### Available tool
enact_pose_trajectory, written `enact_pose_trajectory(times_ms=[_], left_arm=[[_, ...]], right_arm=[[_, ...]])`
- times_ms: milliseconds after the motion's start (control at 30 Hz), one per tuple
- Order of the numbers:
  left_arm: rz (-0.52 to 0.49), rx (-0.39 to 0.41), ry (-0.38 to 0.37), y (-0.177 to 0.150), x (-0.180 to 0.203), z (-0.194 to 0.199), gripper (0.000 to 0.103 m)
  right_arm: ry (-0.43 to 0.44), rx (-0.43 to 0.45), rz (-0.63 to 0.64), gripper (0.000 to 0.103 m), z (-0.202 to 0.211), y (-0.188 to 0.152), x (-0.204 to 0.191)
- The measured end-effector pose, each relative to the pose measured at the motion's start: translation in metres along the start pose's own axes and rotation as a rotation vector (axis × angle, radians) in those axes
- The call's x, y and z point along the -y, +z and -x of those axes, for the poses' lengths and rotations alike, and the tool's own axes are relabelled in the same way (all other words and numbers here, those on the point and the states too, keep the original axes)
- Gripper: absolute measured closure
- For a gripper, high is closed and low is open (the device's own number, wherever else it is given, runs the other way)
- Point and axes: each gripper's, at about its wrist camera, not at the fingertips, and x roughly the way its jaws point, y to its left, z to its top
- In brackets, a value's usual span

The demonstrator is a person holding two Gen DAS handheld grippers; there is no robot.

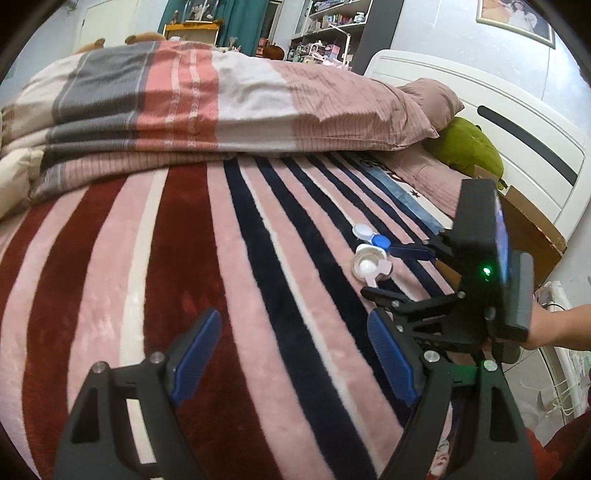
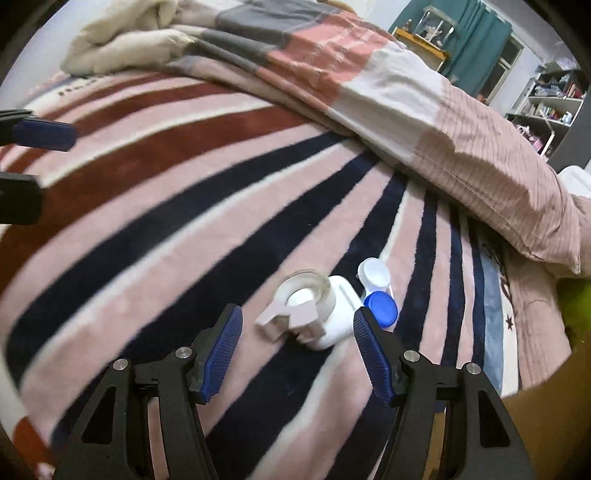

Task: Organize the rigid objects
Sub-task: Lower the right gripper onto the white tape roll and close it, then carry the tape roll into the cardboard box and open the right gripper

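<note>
A small clear jar with a pale pink clip lid (image 2: pixel 300 303) lies on the striped blanket beside a white case (image 2: pixel 338 317) and a white and blue contact lens case (image 2: pixel 378 291). My right gripper (image 2: pixel 297 339) is open and empty, its blue pads straddling the jar and case from just in front. In the left wrist view the jar (image 1: pixel 369 266) and lens case (image 1: pixel 371 236) lie at mid right, with the right gripper (image 1: pixel 384 271) open around them. My left gripper (image 1: pixel 295 354) is open and empty over the blanket, well short of them.
A folded quilt (image 1: pixel 207 99) and pillows (image 1: pixel 432 99) lie across the back of the bed. A green cushion (image 1: pixel 469 147) and a cardboard box (image 1: pixel 532 225) sit by the white headboard (image 1: pixel 517 122). Shelves (image 1: pixel 325 33) stand beyond.
</note>
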Motion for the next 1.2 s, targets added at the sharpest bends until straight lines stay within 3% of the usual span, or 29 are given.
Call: enact_pose_trajectory(times_ms=[33,67,100,233,433,500,600,633,700,733,833,1000,1133,1200], left_arm=[[0.003,-0.001,-0.003,-0.001,-0.002,-0.001,0.024],[0.007,-0.003,-0.004,-0.003,-0.003,-0.002,0.024],[0.011,-0.007,-0.003,-0.005,-0.004,-0.003,0.024],[0.017,-0.009,-0.009,-0.007,-0.002,-0.001,0.024],[0.013,0.001,-0.017,-0.006,0.006,0.008,0.024],[0.008,-0.002,-0.014,-0.006,0.009,0.009,0.024],[0.002,-0.012,-0.004,-0.006,0.013,0.01,0.024],[0.0,-0.016,0.0,-0.007,0.014,0.009,0.024],[-0.002,-0.024,0.008,-0.007,0.014,0.009,0.024],[-0.001,-0.029,0.011,-0.007,0.014,0.008,0.024],[0.005,-0.038,0.006,-0.007,0.016,0.007,0.024],[-0.007,-0.042,-0.057,0.002,0.034,0.012,0.024],[-0.021,-0.011,-0.136,0.019,0.061,0.03,0.024],[-0.032,0.011,-0.168,0.029,0.074,0.038,0.03]], right_arm=[[0.001,-0.005,-0.005,0.047,-0.004,0.0,0.001],[0.003,-0.009,-0.011,0.059,-0.006,0.0,0.002],[0.017,-0.011,-0.021,0.063,-0.008,0.0,0.003],[0.045,-0.003,-0.055,0.066,0.0,0.0,0.007],[0.428,-0.048,-0.247,0.066,0.03,-0.009,0.015],[0.477,-0.08,-0.252,0.066,0.031,-0.014,0.009],[0.433,-0.136,-0.202,0.057,0.027,-0.022,-0.007],[0.394,-0.133,-0.18,0.046,0.026,-0.024,-0.011],[0.352,-0.115,-0.158,0.042,0.024,-0.028,-0.014],[0.354,-0.111,-0.153,0.043,0.023,-0.029,-0.015],[0.355,-0.088,-0.132,0.067,0.022,-0.029,-0.015],[0.368,-0.008,-0.101,0.068,0.041,-0.025,-0.014],[0.403,0.097,-0.115,0.068,0.082,-0.01,-0.005],[0.413,0.142,-0.123,0.068,0.1,-0.006,0.001]])
